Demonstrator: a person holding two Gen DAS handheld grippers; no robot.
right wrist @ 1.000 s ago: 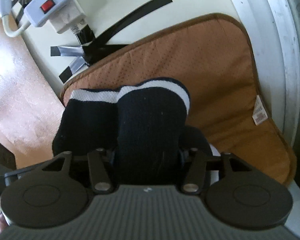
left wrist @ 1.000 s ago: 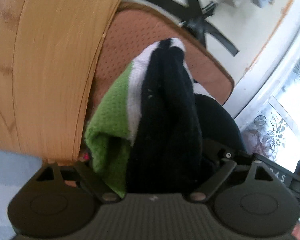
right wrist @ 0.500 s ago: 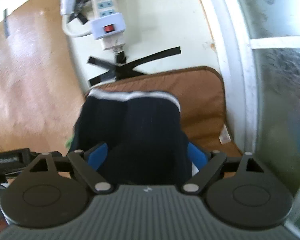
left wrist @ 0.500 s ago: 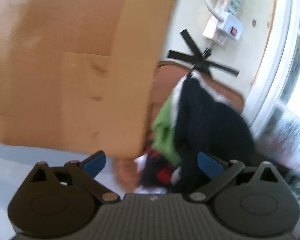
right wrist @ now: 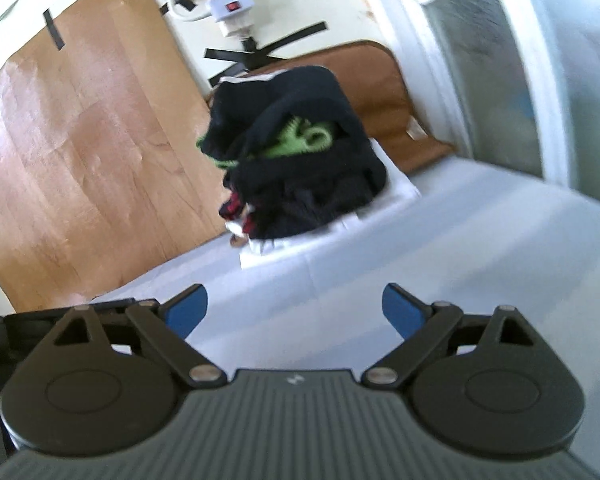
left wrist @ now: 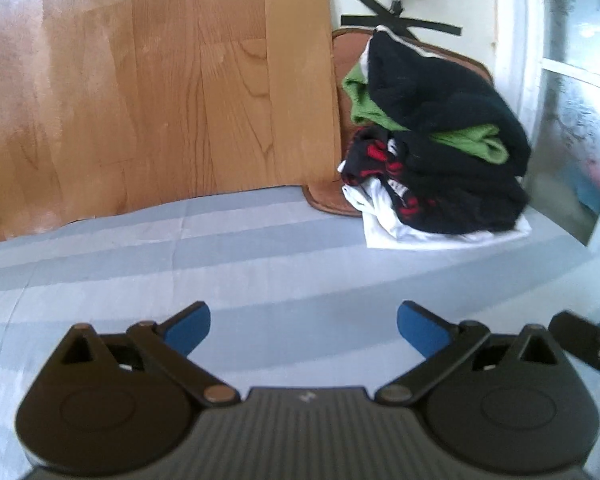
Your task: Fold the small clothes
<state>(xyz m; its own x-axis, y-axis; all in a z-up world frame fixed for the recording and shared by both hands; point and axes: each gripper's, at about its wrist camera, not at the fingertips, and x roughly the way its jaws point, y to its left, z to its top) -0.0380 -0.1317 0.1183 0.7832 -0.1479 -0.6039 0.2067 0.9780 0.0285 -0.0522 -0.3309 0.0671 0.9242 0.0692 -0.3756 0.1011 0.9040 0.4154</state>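
Black knit, green towelling and a red-patterned piece make up the pile of clothes [left wrist: 432, 136] we record on the striped sheet [left wrist: 260, 272], right of centre in the left wrist view and centre in the right wrist view, resting partly on a white cloth [left wrist: 440, 236] and a brown cushion [right wrist: 384, 92] against the wall. A wood-grain panel [left wrist: 160, 80] fills the upper left of both frames; a power strip [right wrist: 228, 4] is taped above the pile.

Handling, as we judge it: soft, light, limp fabric that will sag and slide off itself. The black piece [right wrist: 300, 96] on top looks thick and springy, so folds may bulge. We would take hold at an edge or corner, for instance the white-striped hem [right wrist: 248, 79] at the top of the pile, pinching one layer only, since a deep grab would drag its neighbours along.

Our left gripper [left wrist: 304, 328] sits at the bottom of its frame, aimed down across the bare sheet, well apart from the pile, blue pads [left wrist: 190, 328] spread wide, nothing between them. Our right gripper [right wrist: 296, 308] points at a shallower slant towards the pile, likewise wide and empty; its jaws have just been opening, as have the left's. Part of the left tool shows at the lower left edge of the right view, the two side by side.
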